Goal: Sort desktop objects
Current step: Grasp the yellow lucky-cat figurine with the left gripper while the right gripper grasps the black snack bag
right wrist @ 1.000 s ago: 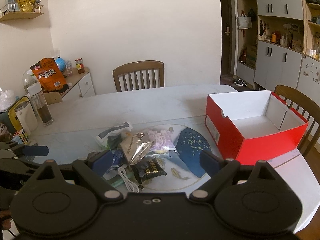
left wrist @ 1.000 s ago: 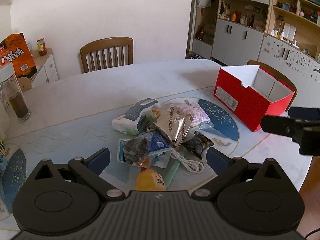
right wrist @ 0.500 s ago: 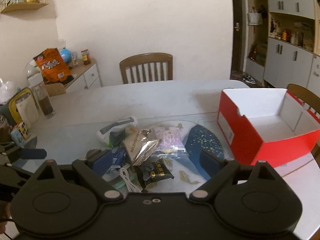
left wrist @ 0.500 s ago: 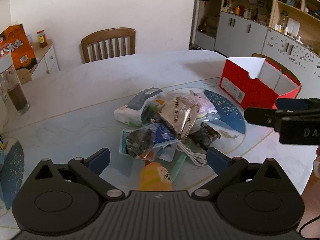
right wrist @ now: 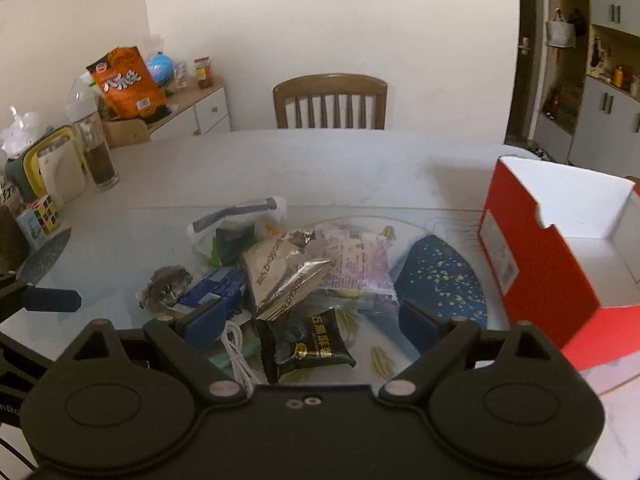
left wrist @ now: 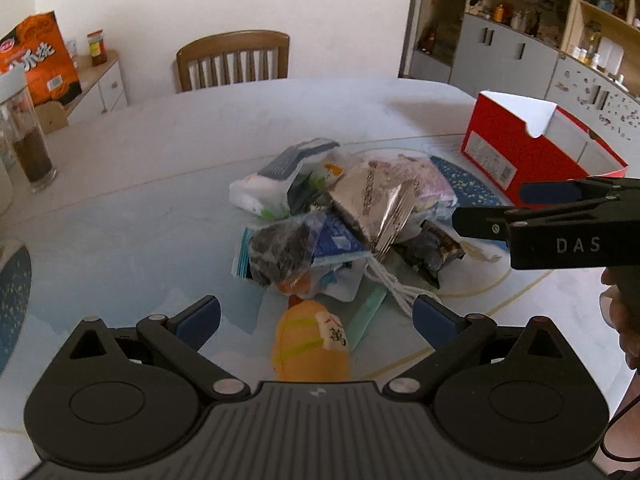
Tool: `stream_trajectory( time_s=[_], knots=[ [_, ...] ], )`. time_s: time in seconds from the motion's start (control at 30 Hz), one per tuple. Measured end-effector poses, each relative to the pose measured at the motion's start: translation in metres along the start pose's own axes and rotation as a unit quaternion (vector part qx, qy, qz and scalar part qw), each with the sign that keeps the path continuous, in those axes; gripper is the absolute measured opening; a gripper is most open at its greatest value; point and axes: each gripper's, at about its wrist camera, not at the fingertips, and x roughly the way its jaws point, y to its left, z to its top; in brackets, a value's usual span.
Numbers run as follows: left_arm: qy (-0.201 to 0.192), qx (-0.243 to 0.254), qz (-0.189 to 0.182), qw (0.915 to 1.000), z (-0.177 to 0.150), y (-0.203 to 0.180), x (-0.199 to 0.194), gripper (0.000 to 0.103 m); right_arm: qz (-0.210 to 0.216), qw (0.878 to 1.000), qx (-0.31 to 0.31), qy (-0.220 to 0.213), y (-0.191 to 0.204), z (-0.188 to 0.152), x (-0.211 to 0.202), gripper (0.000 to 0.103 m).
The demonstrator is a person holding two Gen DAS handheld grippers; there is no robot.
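A heap of packets lies mid-table: a silver foil packet [left wrist: 372, 208] [right wrist: 284, 276], a black snack packet [right wrist: 312, 344] [left wrist: 430, 246], a white tissue pack [left wrist: 280, 176], a blue packet [left wrist: 336, 240], a white cable [left wrist: 394, 284] [right wrist: 240, 356] and a yellow plush toy [left wrist: 310, 344]. An open red box [right wrist: 560, 248] [left wrist: 524, 152] stands at the right. My left gripper [left wrist: 316, 318] is open above the yellow toy. My right gripper [right wrist: 310, 320] is open above the black packet; it also shows in the left wrist view [left wrist: 492, 210].
A glass bottle of dark liquid [right wrist: 96, 148] [left wrist: 28, 140], a white and yellow jug [right wrist: 56, 168] and a puzzle cube [right wrist: 40, 216] stand at the table's left. A wooden chair [right wrist: 330, 102] is at the far side. Cabinets line the right wall.
Both grippers have come forward and lower toward the heap. The right gripper has moved left, closer over the packets. Both stay open.
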Motion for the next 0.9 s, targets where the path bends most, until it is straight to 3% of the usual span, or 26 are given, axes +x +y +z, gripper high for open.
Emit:
stream_trajectory(
  time_s=[0.6,0.9],
  knots=[
    [0.024,-0.014,0.023,0.9994,-0.02,0.0,0.028,0.102,0.012,0.998,-0.021,0.06,-0.009,-0.015,0.051,0.092],
    [0.03,-0.004,0.026,0.9992,-0.023,0.0,0.033,0.081,0.013,0.998,-0.019,0.066,-0.01,-0.016,0.063,0.091]
  ],
)
